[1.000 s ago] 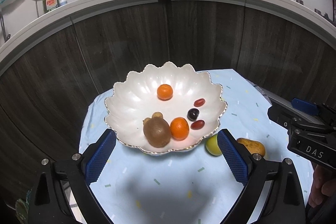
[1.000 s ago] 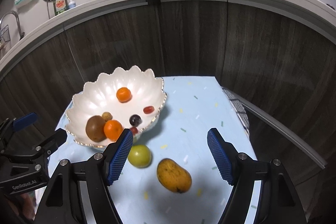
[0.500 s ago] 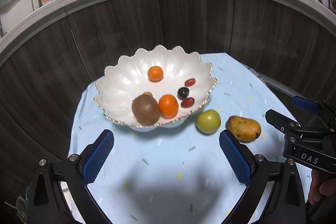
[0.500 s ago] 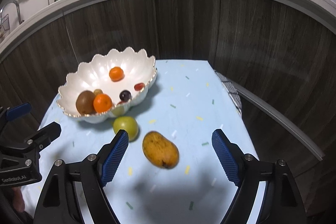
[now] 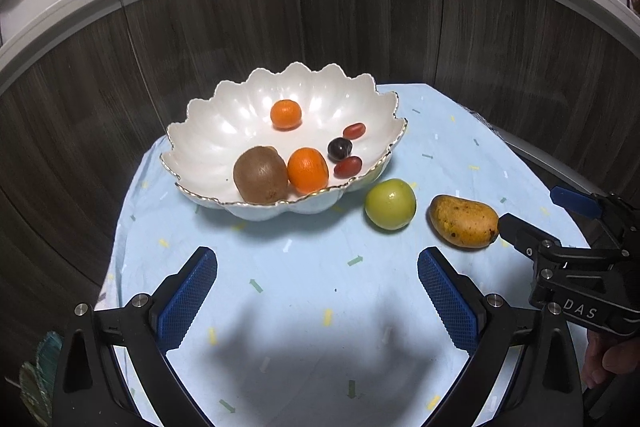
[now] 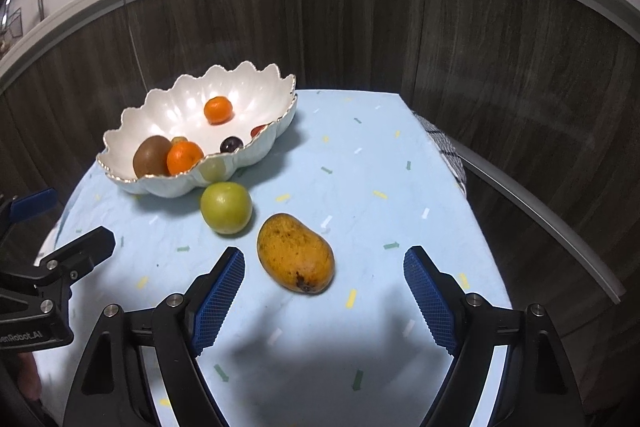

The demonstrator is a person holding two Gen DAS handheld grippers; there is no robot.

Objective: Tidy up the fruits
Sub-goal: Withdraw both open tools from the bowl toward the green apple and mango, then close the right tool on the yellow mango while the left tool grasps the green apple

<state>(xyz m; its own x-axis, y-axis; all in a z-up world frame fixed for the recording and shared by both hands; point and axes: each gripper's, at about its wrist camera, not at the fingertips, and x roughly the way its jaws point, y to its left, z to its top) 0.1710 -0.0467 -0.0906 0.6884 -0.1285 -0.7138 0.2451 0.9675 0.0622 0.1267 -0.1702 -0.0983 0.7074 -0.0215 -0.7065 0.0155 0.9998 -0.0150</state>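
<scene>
A white scalloped bowl (image 5: 208, 131) on the blue tablecloth holds a kiwi (image 5: 260, 175), two oranges (image 5: 307, 170) and several small dark and red grapes (image 5: 340, 149). On the cloth to its right lie a green round fruit (image 5: 390, 203) and a yellow mango (image 5: 464, 221). My left gripper (image 5: 317, 259) is open over bare cloth in front of the bowl. My right gripper (image 6: 325, 255) is open around the near part of the mango (image 6: 295, 253), which sits closer to the left finger and touches neither pad. The green fruit (image 6: 226, 203) lies just beyond that finger.
The small table (image 6: 360, 167) backs onto dark wood cabinet fronts (image 5: 360, 27), with a counter of pans and dishes above. A checked cloth (image 6: 444, 151) hangs off the right edge. A person's hand (image 5: 608, 359) holds the right gripper's handle.
Both grippers have come down toward the table. The right jaws have spread wider, and the mango now lies between the right fingertips instead of ahead of them.
</scene>
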